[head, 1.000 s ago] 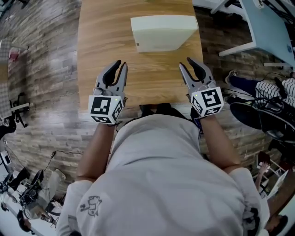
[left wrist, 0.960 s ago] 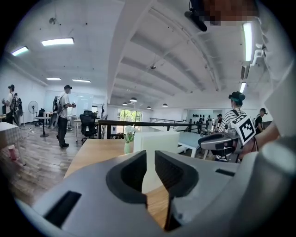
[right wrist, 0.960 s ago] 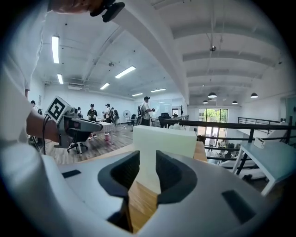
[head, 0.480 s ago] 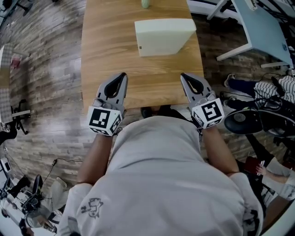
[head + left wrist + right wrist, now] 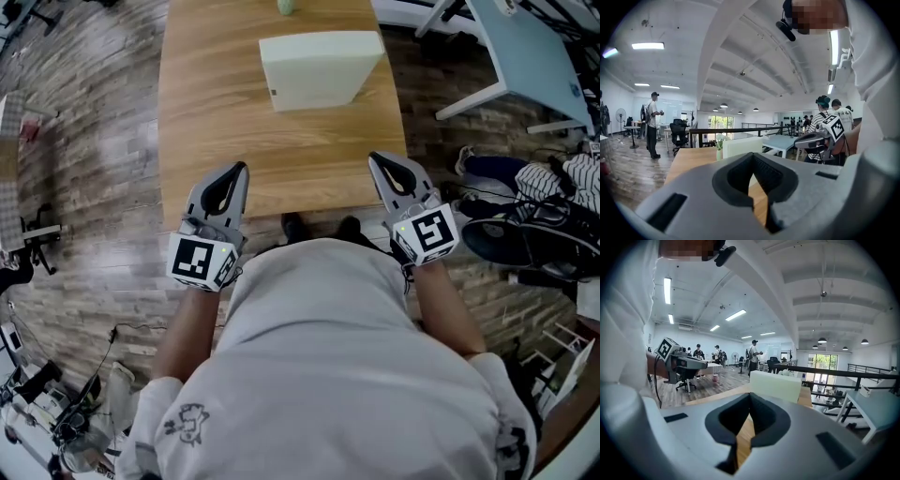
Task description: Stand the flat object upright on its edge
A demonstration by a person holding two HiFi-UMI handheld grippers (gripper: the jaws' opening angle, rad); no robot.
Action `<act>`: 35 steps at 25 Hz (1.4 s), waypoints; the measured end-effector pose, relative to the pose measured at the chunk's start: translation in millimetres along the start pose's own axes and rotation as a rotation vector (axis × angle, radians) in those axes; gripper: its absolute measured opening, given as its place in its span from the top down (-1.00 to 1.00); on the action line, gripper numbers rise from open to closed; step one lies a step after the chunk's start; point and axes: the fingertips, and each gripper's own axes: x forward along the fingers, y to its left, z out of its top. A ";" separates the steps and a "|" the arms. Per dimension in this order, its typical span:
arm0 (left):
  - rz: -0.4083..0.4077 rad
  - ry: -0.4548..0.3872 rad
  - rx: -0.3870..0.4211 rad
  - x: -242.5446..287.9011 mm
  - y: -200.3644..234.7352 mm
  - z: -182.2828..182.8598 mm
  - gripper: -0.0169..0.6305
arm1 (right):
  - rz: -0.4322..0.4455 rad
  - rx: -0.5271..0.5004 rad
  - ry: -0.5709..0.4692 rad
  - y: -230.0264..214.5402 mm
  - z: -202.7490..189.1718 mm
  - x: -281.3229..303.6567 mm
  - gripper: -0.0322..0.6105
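A pale cream foam block (image 5: 319, 67) stands on the far half of the wooden table (image 5: 206, 112), its broad face towards me; the same block (image 5: 740, 146) (image 5: 776, 385) rises upright ahead in both gripper views. My left gripper (image 5: 241, 168) (image 5: 751, 155) hovers over the table's near edge at the left, jaws shut with nothing between them. At the right of that edge my right gripper (image 5: 373, 157) (image 5: 750, 394) is likewise shut and empty. Both sit well short of the block, neither touching it.
A small green vase (image 5: 284, 6) (image 5: 719, 149) stands at the table's far edge behind the block. A light blue table (image 5: 525, 47) and bags with cables (image 5: 525, 225) lie to the right. Several people stand in the background (image 5: 753, 352).
Both grippers' jaws, open a second ago, are now shut on nothing. Both hands drew back from the block toward the table's near edge. The block kept its place.
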 end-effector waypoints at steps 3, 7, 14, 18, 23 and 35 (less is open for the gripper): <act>0.022 -0.021 0.002 3.4 -18.1 7.9 0.93 | 0.022 -0.015 -0.003 -5.3 -4.2 -13.5 0.89; 0.048 -0.048 -0.004 4.0 -54.1 17.2 0.93 | 0.059 -0.040 -0.034 -7.7 0.8 -39.8 0.89; 0.095 -0.076 -0.006 -23.2 -159.5 8.5 0.93 | 0.102 -0.050 -0.069 1.1 -23.9 -138.0 0.88; 0.120 -0.092 -0.016 -59.9 -209.5 -2.4 0.93 | 0.135 -0.062 -0.081 24.1 -37.5 -189.4 0.89; 0.169 -0.083 -0.058 -53.3 -224.6 10.6 0.93 | 0.183 -0.084 -0.079 2.9 -27.7 -199.2 0.89; 0.258 -0.102 -0.031 -70.9 -251.0 34.0 0.93 | 0.208 -0.072 -0.132 -0.4 -9.6 -235.8 0.89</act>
